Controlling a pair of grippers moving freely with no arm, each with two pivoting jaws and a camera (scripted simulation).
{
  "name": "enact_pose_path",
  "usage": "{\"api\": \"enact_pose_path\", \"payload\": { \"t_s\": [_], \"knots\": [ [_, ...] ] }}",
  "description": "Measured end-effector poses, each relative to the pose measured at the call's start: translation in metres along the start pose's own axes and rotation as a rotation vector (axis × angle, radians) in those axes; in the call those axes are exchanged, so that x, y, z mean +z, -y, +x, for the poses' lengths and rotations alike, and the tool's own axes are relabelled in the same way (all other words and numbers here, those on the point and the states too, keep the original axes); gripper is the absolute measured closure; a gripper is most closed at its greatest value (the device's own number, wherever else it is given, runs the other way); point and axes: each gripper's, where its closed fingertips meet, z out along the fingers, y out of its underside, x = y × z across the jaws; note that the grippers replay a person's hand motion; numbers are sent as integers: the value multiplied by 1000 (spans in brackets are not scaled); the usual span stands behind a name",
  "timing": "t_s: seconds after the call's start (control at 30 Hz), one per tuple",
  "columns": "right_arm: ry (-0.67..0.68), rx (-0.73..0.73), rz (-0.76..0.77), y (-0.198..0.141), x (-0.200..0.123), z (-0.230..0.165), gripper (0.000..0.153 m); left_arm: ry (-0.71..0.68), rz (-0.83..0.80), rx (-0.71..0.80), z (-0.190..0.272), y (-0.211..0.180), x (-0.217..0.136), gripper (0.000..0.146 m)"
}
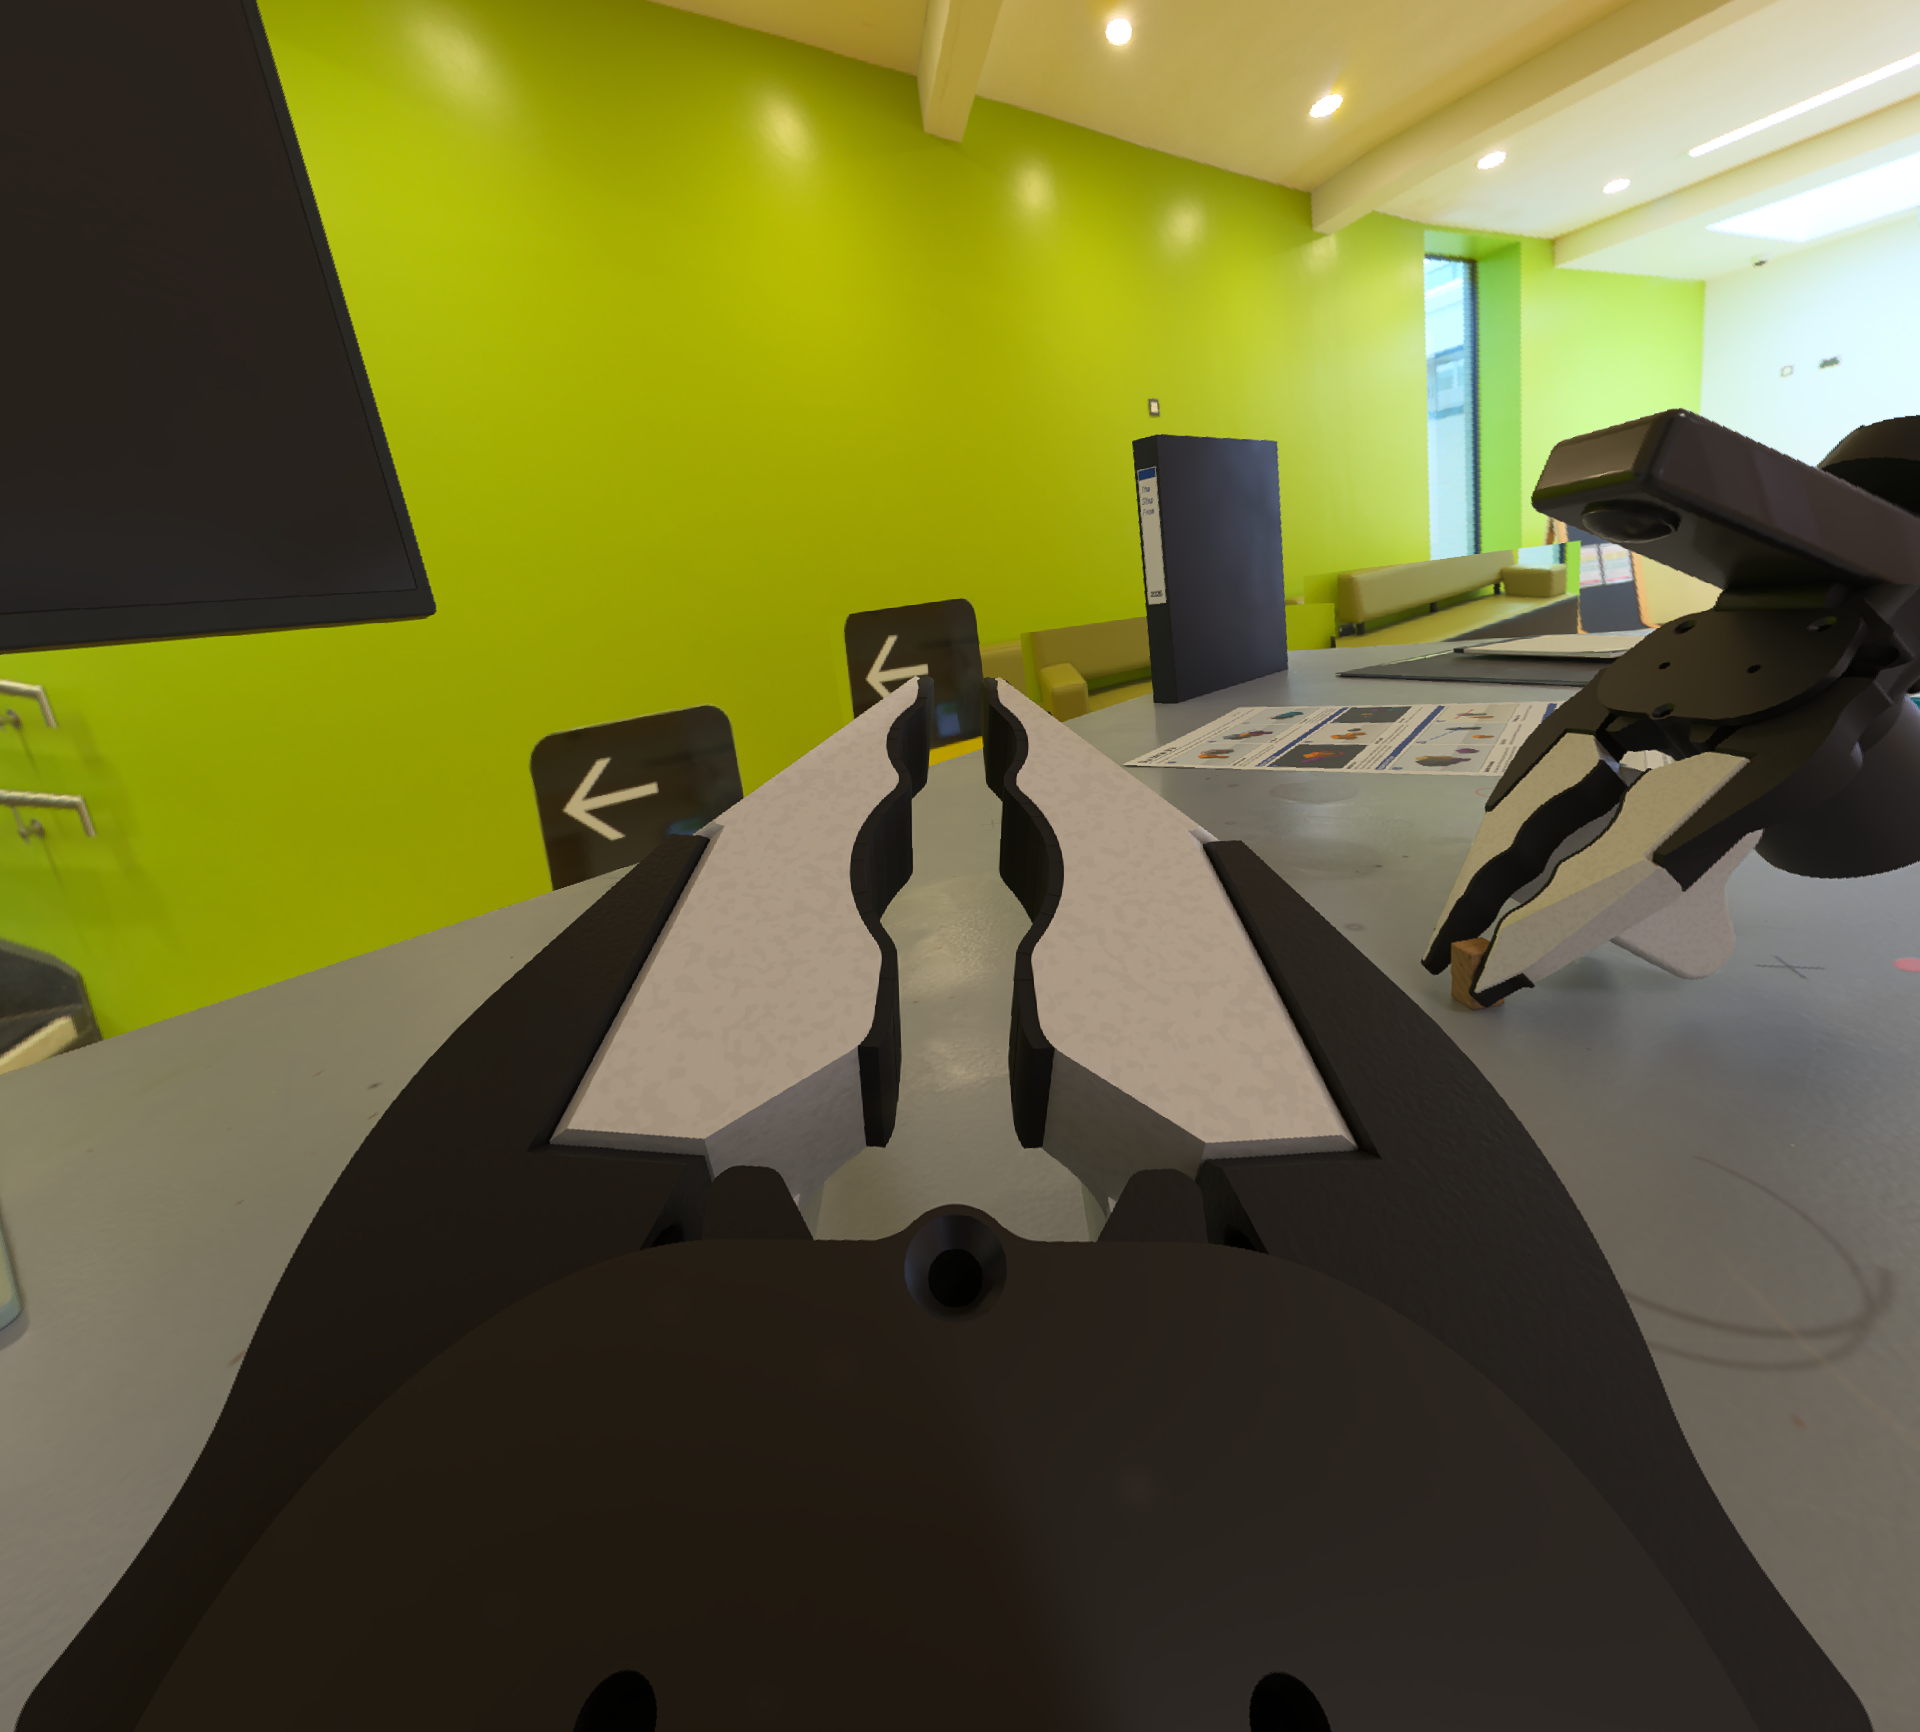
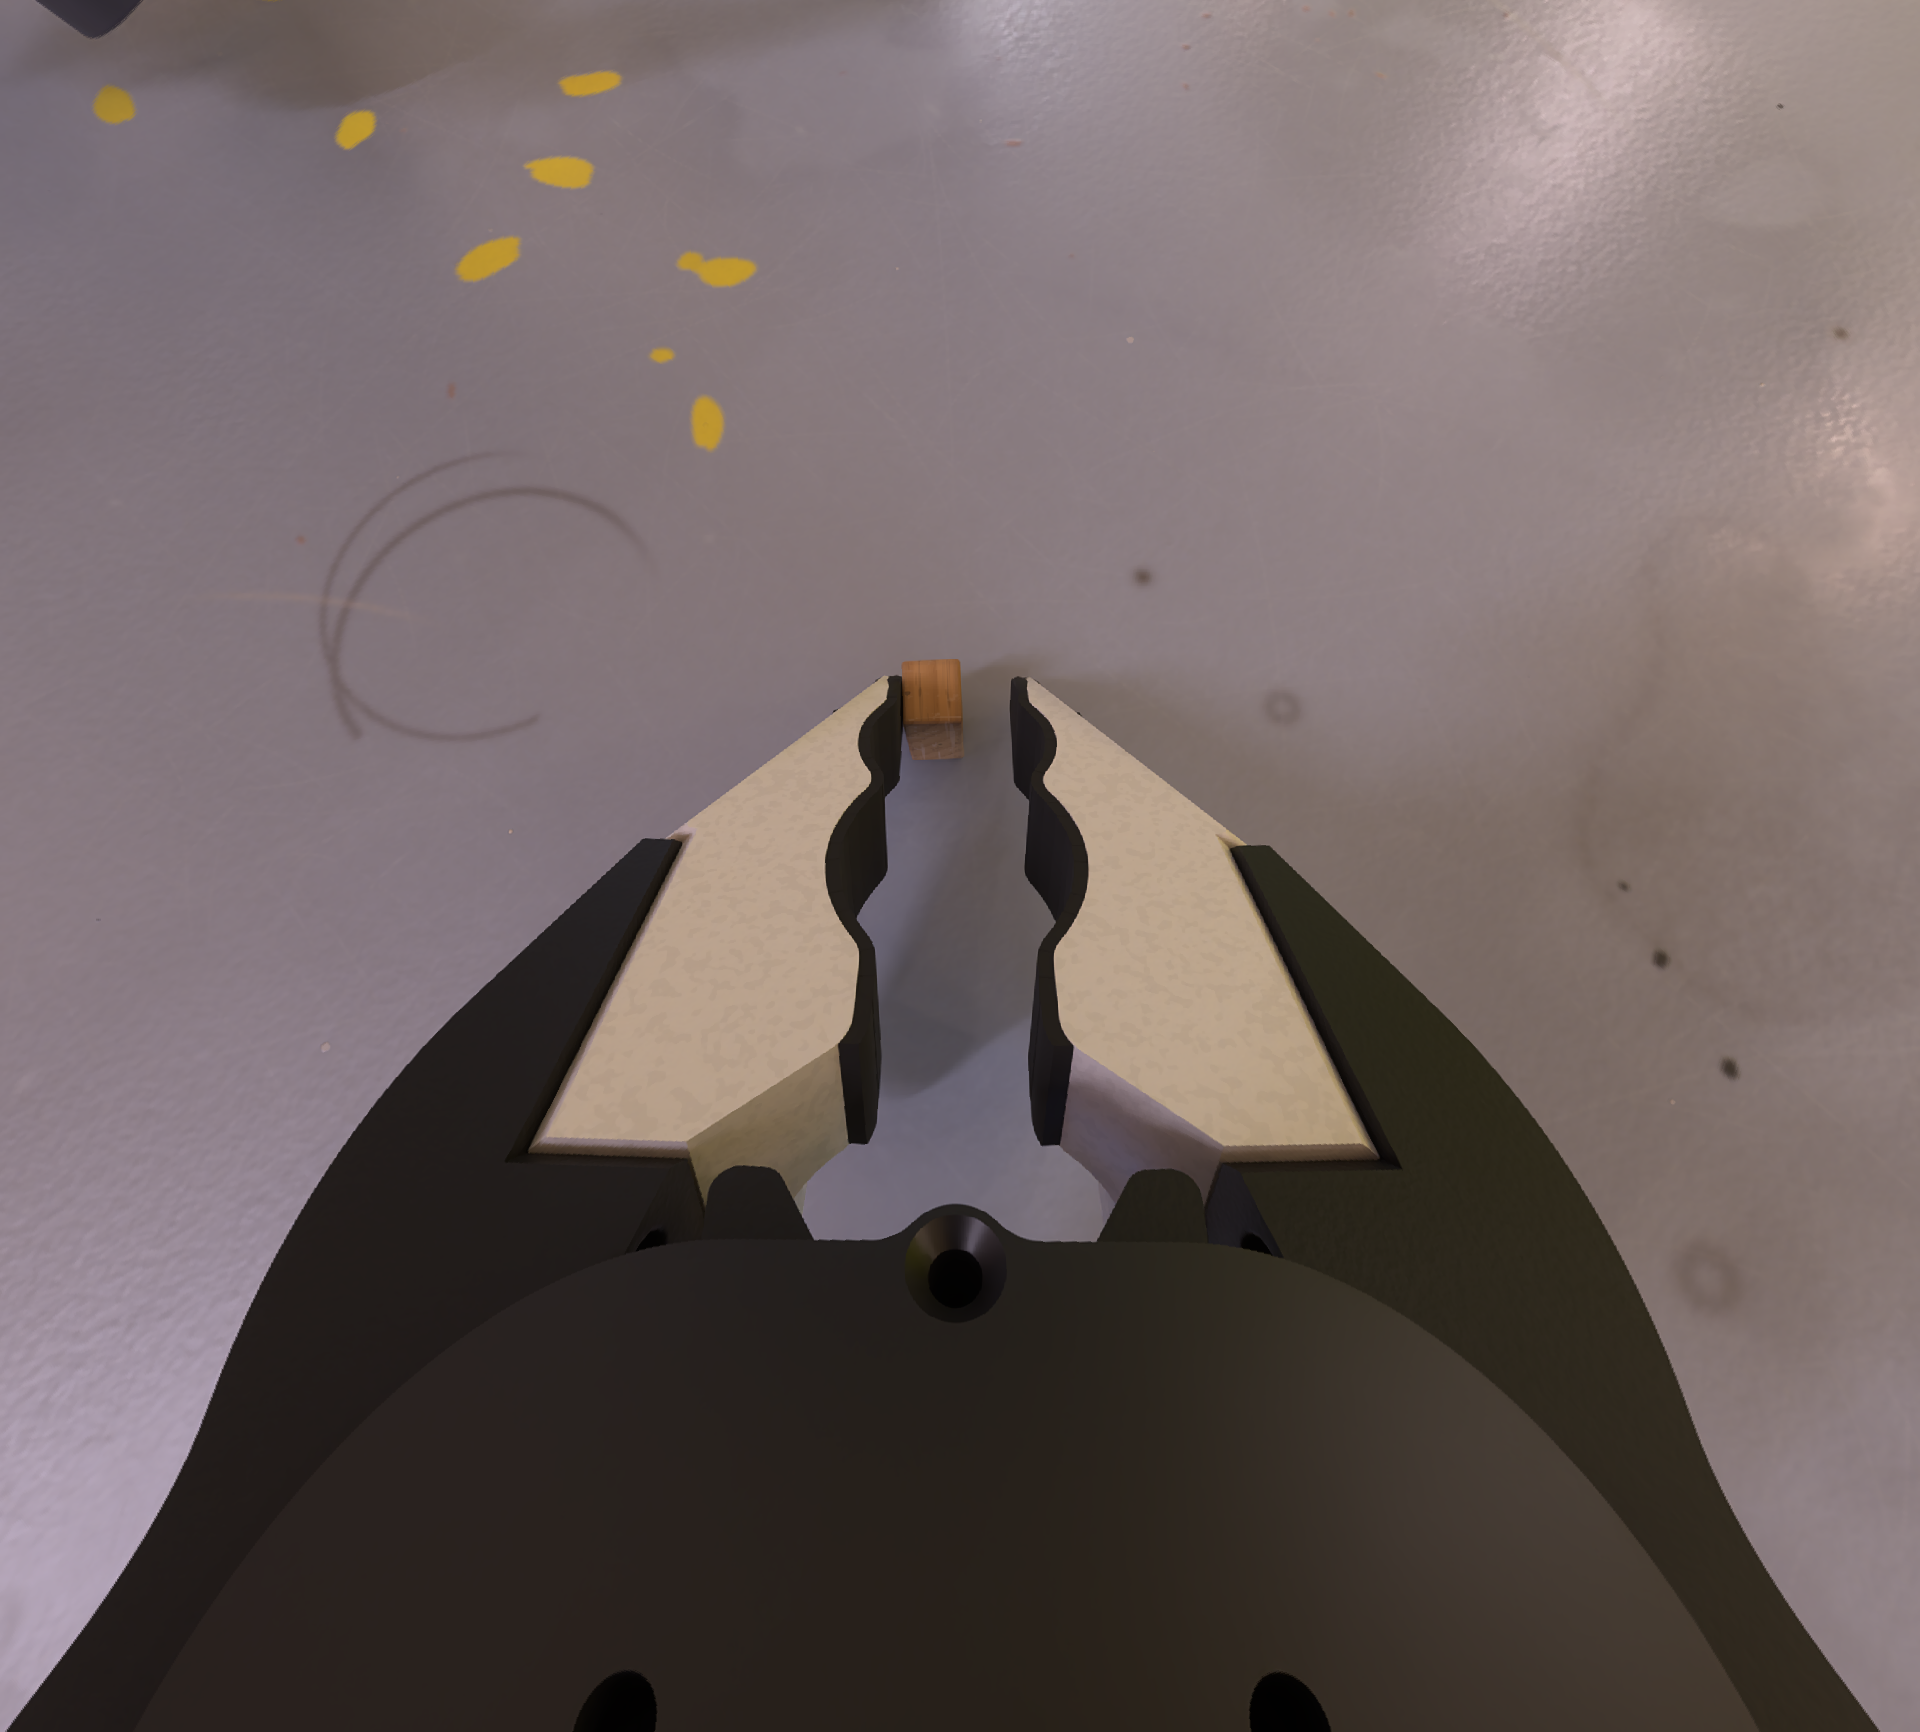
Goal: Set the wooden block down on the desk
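- Releasing stage: right gripper (image 2: 954, 695) parted, wooden block (image 2: 932, 708) on the desk (image 2: 1351, 435), against its left fingertip, clear of the other.
- Left gripper (image 1: 951, 695) narrowly parted, empty, well apart.
- Next, judged: withdraw straight, without dragging the block.

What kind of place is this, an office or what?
Probably an office or campus common area: a grey desk carrying a dark ring binder and a printed sheet, lime-green walls, and upholstered benches farther back.
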Motion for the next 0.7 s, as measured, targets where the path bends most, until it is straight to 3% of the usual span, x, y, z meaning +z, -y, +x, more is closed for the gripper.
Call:
{"api": "enact_pose_path", "payload": {
  "t_s": [0.7],
  "knots": [
    [0,-28,-2,0,0,-2,132,2,4,-4,-1,1,0,137]
  ]
}}
